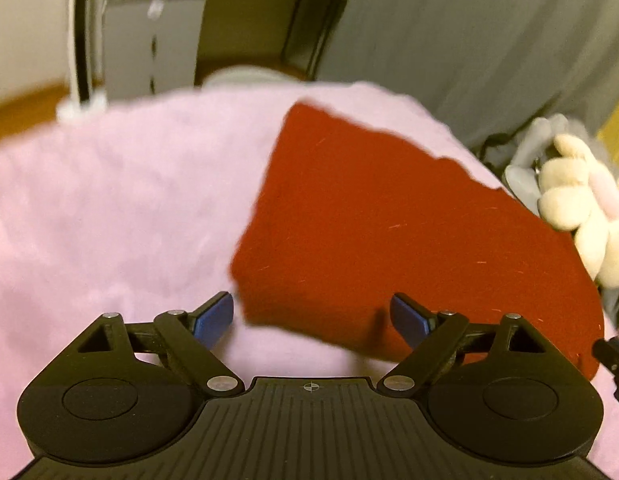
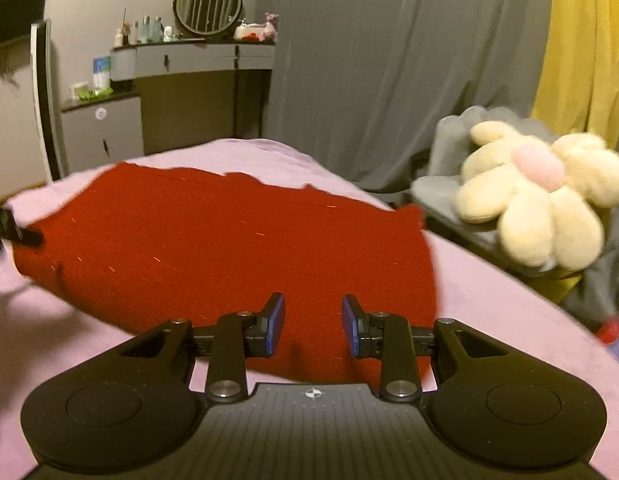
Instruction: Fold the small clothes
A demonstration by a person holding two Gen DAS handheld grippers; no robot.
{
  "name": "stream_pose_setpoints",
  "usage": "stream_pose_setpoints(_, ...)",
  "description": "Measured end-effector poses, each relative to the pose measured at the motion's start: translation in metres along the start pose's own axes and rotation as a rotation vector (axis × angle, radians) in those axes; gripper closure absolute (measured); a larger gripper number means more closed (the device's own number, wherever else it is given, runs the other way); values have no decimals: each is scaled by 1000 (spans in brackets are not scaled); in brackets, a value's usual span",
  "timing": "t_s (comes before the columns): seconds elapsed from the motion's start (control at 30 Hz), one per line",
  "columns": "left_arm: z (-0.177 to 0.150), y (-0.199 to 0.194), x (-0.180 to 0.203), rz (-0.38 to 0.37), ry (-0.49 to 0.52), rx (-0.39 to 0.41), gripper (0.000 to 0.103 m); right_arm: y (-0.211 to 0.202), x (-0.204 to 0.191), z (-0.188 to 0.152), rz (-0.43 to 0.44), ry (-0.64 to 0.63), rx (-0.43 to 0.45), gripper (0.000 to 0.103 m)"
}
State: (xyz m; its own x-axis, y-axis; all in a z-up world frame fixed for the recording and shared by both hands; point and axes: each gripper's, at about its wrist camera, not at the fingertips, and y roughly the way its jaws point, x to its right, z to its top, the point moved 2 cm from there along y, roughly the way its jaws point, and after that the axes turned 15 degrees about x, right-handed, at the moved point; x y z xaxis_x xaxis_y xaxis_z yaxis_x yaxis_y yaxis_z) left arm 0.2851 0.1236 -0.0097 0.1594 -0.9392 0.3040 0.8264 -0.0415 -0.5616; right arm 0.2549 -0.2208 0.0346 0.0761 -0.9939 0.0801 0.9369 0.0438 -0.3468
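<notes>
pink fuzzy bed cover (image 1: 109, 208) fills most of both views. grey curtain (image 2: 389, 72) hangs behind the bed, with a yellow curtain (image 2: 585, 40) at far right. grey dresser (image 2: 189, 60) stands past the foot of the bed, with a round mirror (image 2: 208, 3) and small bottles on top.

red garment (image 2: 213, 240) lies flat on the cover, towards its right side, in one broad folded slab; far edge uneven. cream flower plush (image 2: 537, 196) sits off the bed to the right, on grey fabric.

left gripper (image 1: 312, 320): jaws spread wide, nothing between the blue pads (image 1: 215, 318); near left corner of the garment lies below the gap.

right gripper (image 2: 313, 326): jaws part open with a narrow gap, nothing pinched; hovers over the garment's near edge. left gripper tip shows at the left edge of the right wrist view, by the garment's left end; contact unclear.
</notes>
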Motion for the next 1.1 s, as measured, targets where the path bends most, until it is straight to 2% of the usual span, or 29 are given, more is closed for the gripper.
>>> stream_pose_setpoints(0.07,-2,18,-24,-54,-92,-42,14,17,-12,-1,31,59,-6,74)
stream_pose_setpoints(0.17,0,38,-50,-159,-249,-55,14,43,-37,0,90,129,-4,74)
stream_pose_setpoints(0.23,1,47,-59,-242,-339,-53,16,59,-58,1,132,152,19,75)
stream_pose_setpoints(0.3,-1,58,-63,-312,-405,-89,21,73,-75,-3,148,172,20,78)
stream_pose_setpoints(0.37,-1,65,-58,-328,-386,-105,27,89,-87,-15,125,162,-14,78)
stream_pose_setpoints(0.47,2,77,-51,-342,-378,-117,33,95,-94,-26,110,111,18,77)
stream_pose_setpoints(0.53,4,85,-47,-353,-405,-116,52,94,-95,-24,116,87,15,77)
stream_pose_setpoints(0.63,1,91,-47,-344,-485,-119,61,86,-92,-19,110,101,27,78)
stream_pose_setpoints(0.8,11,74,-37,-335,-416,-77,66,91,-92,-31,137,61,9,77)
stream_pose_setpoints(0.9,16,69,-33,-334,-408,-65,66,93,-96,-20,153,-16,-28,77)
stream_pose_setpoints(1.03,16,75,-33,-315,-402,-76,66,76,-94,-10,133,25,34,78)
stream_pose_setpoints(1.1,17,77,-32,-314,-399,-85,66,82,-95,-24,121,25,10,77)
